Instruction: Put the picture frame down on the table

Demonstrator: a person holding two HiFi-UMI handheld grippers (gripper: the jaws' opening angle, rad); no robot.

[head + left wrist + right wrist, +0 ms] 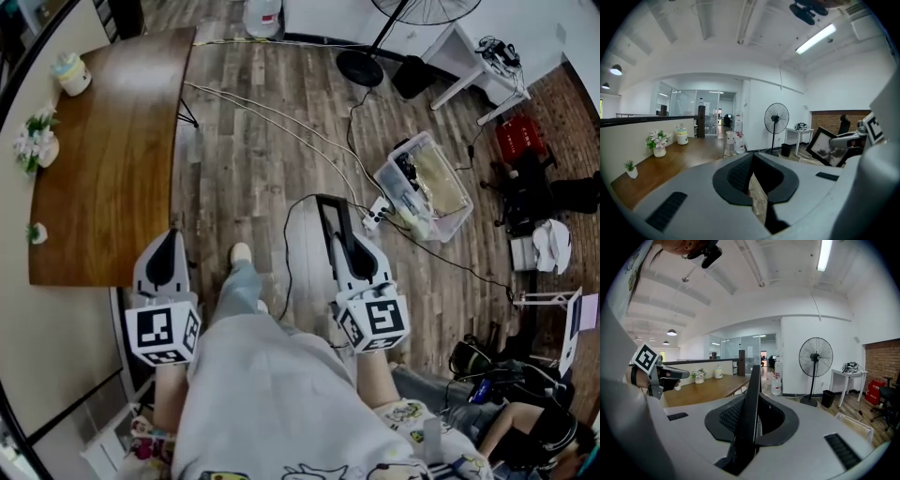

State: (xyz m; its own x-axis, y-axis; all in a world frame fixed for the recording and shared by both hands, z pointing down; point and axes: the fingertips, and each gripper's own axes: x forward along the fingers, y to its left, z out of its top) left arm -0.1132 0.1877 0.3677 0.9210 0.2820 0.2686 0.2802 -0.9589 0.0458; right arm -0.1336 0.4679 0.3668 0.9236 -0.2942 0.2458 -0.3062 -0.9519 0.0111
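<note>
My right gripper (347, 242) is shut on a black picture frame (330, 218), which stands edge-on and upright between its jaws (751, 394). In the left gripper view the frame's face (824, 146) shows at the right, held over the wooden floor. The brown wooden table (112, 159) lies to the left of both grippers, apart from the frame. My left gripper (167, 246) hovers just off the table's near corner, with its jaws together (751, 157) and nothing between them.
On the table stand a white flower pot (36, 141), a lidded jar (72, 73) and a tiny plant (36, 232). On the floor are cables (281, 131), a clear plastic bin (424, 187) and a standing fan (361, 67). My shoe (241, 253) shows between the grippers.
</note>
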